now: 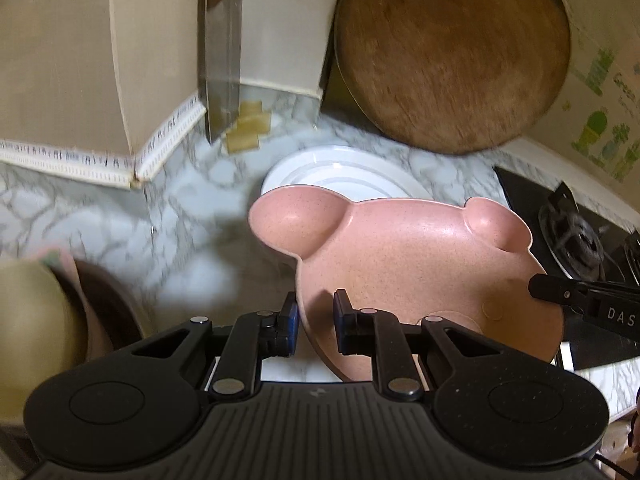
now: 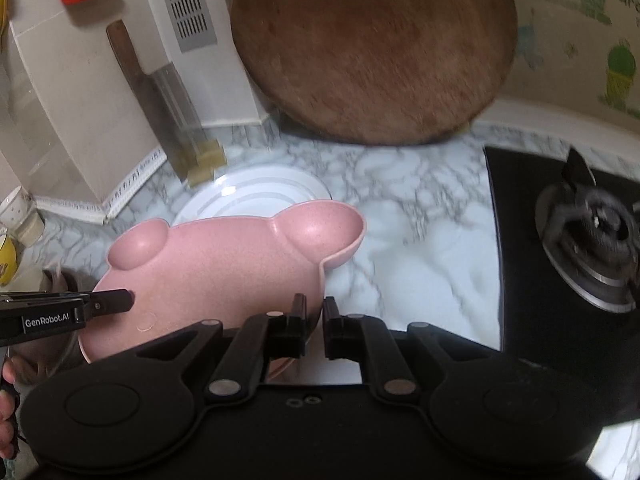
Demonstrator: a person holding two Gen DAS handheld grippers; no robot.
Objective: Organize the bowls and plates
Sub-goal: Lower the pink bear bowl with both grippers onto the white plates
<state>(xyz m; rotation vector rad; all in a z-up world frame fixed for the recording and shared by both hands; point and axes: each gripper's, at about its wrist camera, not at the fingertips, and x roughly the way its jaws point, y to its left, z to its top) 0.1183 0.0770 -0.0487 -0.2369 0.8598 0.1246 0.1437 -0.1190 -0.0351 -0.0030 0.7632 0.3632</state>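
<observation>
While clamped at opposite rims by left gripper [image 1: 314,322] and right gripper [image 2: 314,326], speckled pink bear-eared plate [image 1: 420,256]

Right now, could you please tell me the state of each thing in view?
Pink bear-shaped plate: lifted, tilted, gripped at both edges.
Left gripper: shut on the plate's rim.
Right gripper: shut on its opposite rim.
White round plate: flat on the counter.
Round wooden board: leaning upright.
Cleaver: propped against the wall.

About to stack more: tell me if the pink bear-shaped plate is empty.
Empty: the pink plate shows bare surface in the main well and both ear wells.
</observation>
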